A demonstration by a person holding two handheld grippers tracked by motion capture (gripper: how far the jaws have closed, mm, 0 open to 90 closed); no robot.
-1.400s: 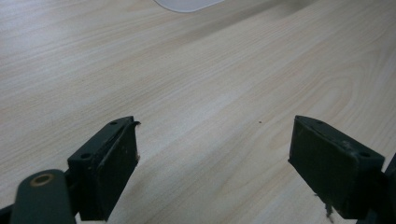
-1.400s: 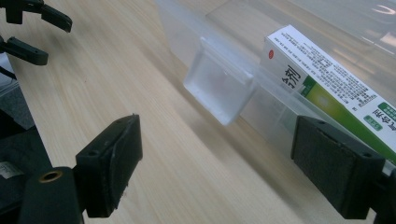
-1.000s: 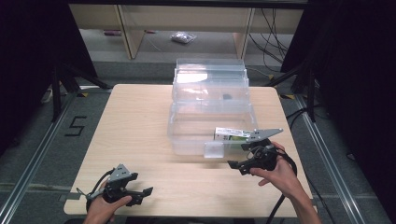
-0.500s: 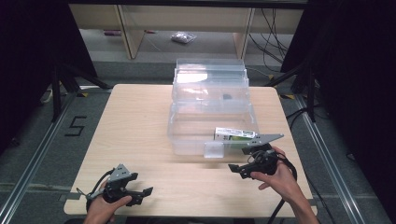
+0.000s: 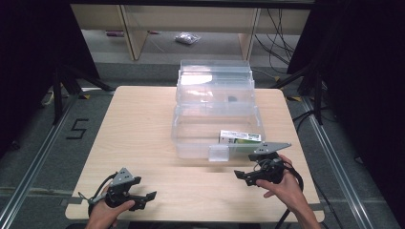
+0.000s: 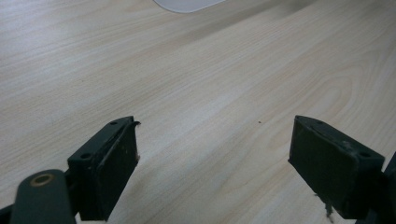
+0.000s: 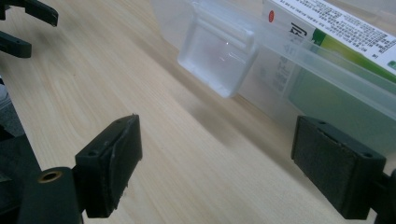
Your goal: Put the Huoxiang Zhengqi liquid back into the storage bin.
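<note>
A clear plastic box (image 5: pixel 191 138) stands open in the middle of the table, its lid (image 5: pixel 215 76) folded back behind it. A white-and-green carton (image 5: pixel 240 138) lies inside at the front right. My right gripper (image 5: pixel 242 177) is open just in front of the box's right corner, jaws pointing left. In the right gripper view the open right gripper (image 7: pixel 217 163) has bare wood between its jaws, with the box's front latch (image 7: pixel 219 51) and the carton (image 7: pixel 336 32) beyond. My left gripper (image 5: pixel 147 200) is open and empty at the near left edge, and the left gripper (image 6: pixel 215 163) hangs over bare wood.
The wooden table (image 5: pixel 138 129) has free room left of the box. Beyond its far edge stand shelves (image 5: pixel 143 28) with a small bag (image 5: pixel 187 38) on the floor. Cables (image 5: pixel 305 119) hang at the right. The other gripper (image 7: pixel 23 28) shows far off.
My right gripper has drawn back from the box's front right corner toward the near edge. The left gripper has stayed put.
</note>
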